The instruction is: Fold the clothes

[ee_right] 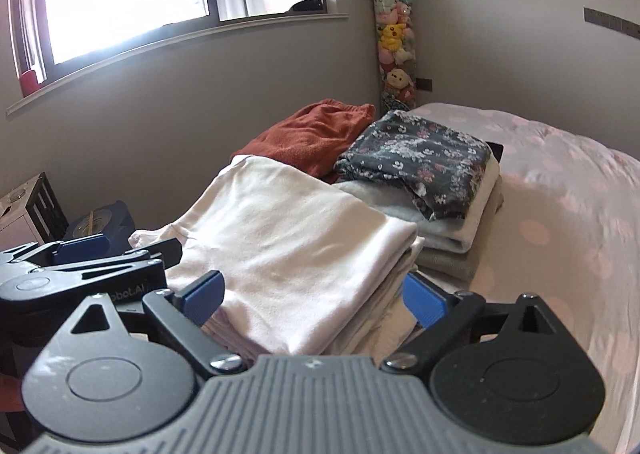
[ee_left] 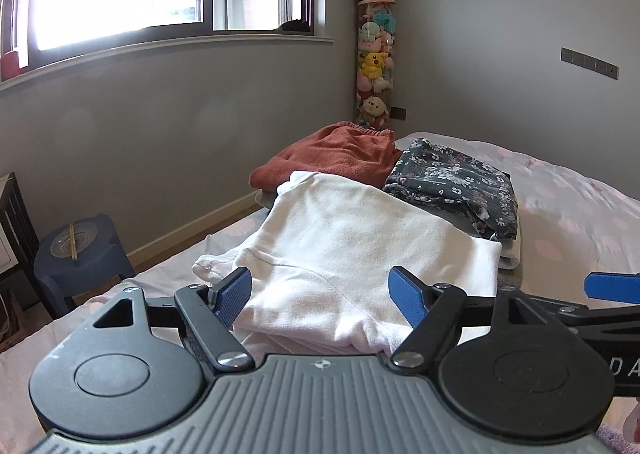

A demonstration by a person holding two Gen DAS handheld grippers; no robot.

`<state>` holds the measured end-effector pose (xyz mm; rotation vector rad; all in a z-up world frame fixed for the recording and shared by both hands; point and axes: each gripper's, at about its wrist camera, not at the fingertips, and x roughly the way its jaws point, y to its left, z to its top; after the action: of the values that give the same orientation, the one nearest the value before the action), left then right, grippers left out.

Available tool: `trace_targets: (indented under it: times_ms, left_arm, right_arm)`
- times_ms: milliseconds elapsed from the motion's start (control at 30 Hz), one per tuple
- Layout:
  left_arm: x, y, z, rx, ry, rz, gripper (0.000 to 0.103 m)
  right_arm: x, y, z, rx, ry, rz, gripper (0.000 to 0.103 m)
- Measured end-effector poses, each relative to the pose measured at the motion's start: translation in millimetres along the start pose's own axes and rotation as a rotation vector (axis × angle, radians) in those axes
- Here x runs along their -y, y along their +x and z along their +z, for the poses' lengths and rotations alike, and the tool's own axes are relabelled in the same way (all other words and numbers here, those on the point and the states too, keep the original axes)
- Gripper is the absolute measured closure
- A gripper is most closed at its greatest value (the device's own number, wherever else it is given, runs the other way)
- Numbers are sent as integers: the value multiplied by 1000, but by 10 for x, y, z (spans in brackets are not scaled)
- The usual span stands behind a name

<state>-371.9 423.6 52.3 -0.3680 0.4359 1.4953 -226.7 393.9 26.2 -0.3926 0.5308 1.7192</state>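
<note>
Nearest, the left gripper [ee_left: 320, 300] and the right gripper [ee_right: 314, 296] each hang with blue pads spread wide, pinching nothing, on either side of the near edge of a folded white garment [ee_left: 344, 250] that lies on the dotted pink bedsheet [ee_right: 560, 222]. At one o'clock beyond it, a dark floral garment [ee_right: 420, 158] tops a folded pile. At twelve o'clock lies a rust-coloured garment [ee_left: 336, 154]. Farthest, a tube of plush toys [ee_left: 374, 50] stands in the corner.
</note>
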Motion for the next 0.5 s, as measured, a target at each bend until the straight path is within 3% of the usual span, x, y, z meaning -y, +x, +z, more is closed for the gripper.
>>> trace_targets:
  times_ms: [267,500]
  left_arm:
    - [-28,50,-74,-33,-27,-13,28]
    - [-29,56,-76,-25,-32,-11,28]
  right_arm:
    - [-50,3,-123,27,-7,-47,6]
    - [-49,-17,-116,51,-13,-30,6]
